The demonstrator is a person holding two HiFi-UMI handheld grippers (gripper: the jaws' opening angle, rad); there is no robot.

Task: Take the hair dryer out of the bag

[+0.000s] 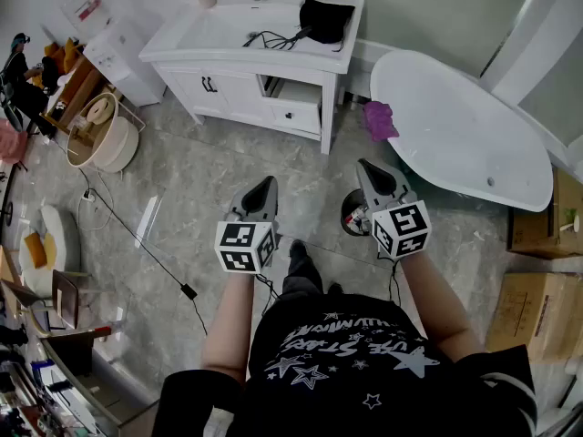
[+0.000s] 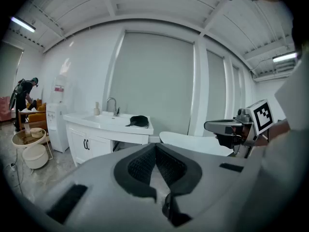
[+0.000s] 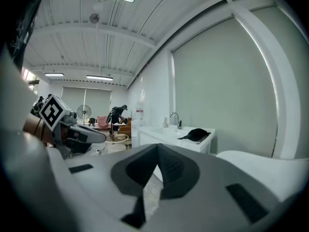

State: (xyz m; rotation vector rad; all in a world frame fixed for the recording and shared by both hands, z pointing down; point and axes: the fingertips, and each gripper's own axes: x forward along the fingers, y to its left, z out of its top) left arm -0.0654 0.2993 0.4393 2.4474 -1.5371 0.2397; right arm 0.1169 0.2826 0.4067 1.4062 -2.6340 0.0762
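Note:
A black bag lies on the right end of the white vanity top, and a black cord trails out of it to the left. No hair dryer shows outside the bag. I stand well back from the vanity. My left gripper and right gripper are held side by side at waist height, both shut and empty, aimed toward the vanity. In the left gripper view the bag is far beyond the shut jaws of the left gripper. The right gripper view shows the bag far past the right gripper.
A white bathtub stands to the right with a pink cloth on its near end. One vanity drawer stands open. A small bin sits on the floor ahead. Baskets are at left, cardboard boxes at right.

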